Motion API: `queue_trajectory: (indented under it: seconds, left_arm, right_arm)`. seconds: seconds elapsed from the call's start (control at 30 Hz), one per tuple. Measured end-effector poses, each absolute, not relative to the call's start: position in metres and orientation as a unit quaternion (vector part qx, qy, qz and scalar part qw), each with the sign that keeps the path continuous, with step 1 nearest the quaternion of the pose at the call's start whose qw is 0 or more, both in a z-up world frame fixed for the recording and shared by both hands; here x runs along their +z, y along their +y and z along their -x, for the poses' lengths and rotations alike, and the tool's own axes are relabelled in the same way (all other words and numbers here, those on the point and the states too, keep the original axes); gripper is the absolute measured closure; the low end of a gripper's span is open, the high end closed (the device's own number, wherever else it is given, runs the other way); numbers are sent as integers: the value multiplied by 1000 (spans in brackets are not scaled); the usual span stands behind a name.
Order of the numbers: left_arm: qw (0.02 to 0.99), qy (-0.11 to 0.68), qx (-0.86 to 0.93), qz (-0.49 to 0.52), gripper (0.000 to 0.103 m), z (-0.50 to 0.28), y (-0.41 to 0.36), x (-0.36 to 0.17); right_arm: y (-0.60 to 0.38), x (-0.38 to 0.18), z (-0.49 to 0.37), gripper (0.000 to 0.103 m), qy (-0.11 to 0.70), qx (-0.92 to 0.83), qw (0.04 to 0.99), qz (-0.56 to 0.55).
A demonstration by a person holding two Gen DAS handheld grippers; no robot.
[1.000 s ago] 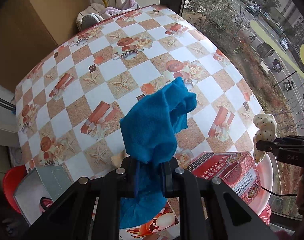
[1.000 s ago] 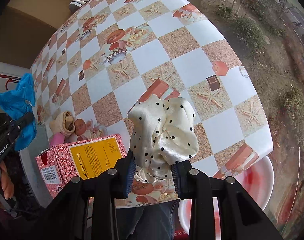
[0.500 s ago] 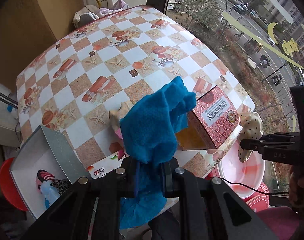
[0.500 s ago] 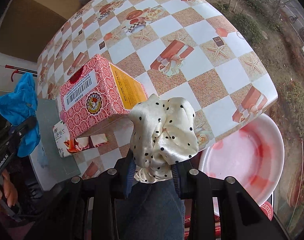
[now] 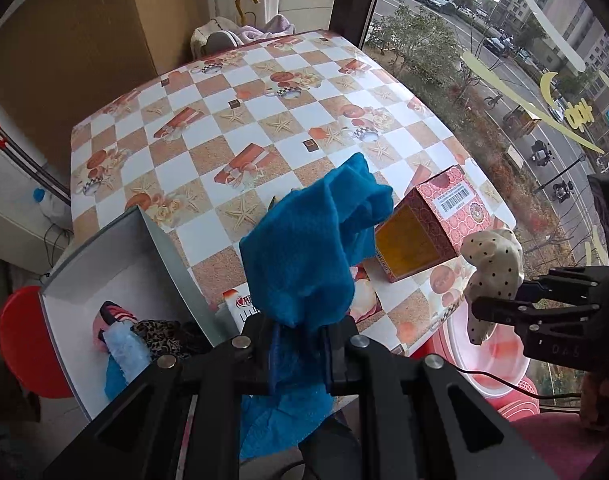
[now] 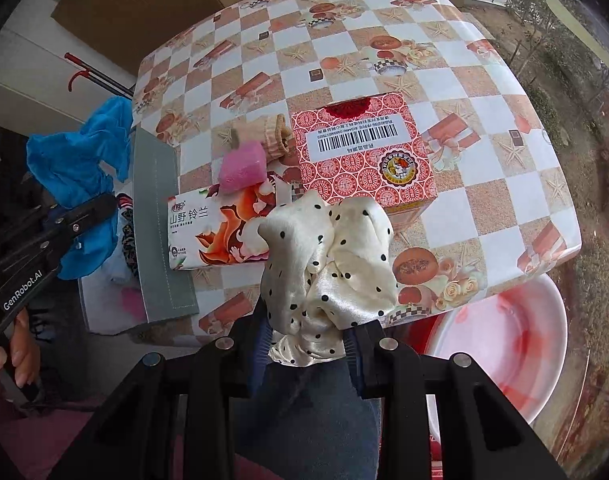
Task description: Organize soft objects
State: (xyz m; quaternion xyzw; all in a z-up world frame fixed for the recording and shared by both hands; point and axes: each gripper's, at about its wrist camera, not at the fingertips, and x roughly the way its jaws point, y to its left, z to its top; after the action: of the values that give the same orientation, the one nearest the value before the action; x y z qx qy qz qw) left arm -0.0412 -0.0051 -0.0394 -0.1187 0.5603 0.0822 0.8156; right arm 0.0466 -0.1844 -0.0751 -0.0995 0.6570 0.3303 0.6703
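Note:
My left gripper (image 5: 298, 354) is shut on a blue cloth (image 5: 308, 256) and holds it above the table's near edge; the cloth also shows in the right wrist view (image 6: 78, 160). My right gripper (image 6: 308, 340) is shut on a cream polka-dot cloth (image 6: 332, 264), held in front of the table edge; it also shows in the left wrist view (image 5: 494, 268). A grey open box (image 5: 104, 268) at the near left holds several soft items (image 5: 132, 332). A pink sponge (image 6: 242, 166) and a beige sock (image 6: 274, 136) lie on the table.
A red patterned carton (image 6: 364, 156) and a tissue pack (image 6: 220, 228) lie near the table's front edge. A pink-white basin (image 6: 504, 344) stands below the table at the right. A red stool (image 5: 20, 344) is at the left. The checkered tablecloth (image 5: 264, 92) stretches far.
Both grippers have pulled back and up from the table with their cloths. The carton, tissue pack and grey box have come into fuller view.

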Motion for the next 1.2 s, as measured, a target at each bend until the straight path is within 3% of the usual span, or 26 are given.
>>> queue_trajectory:
  seconds: [0.57,1.2]
  left_arm:
    - [811,540,183,132,85,117,47,-29]
    - [803,536,223,138,85,150,54,-40]
  right_arm:
    - [-56,-18,-12,69,591,434,669,125]
    - [-26,-43,29,69,605,463,620,186]
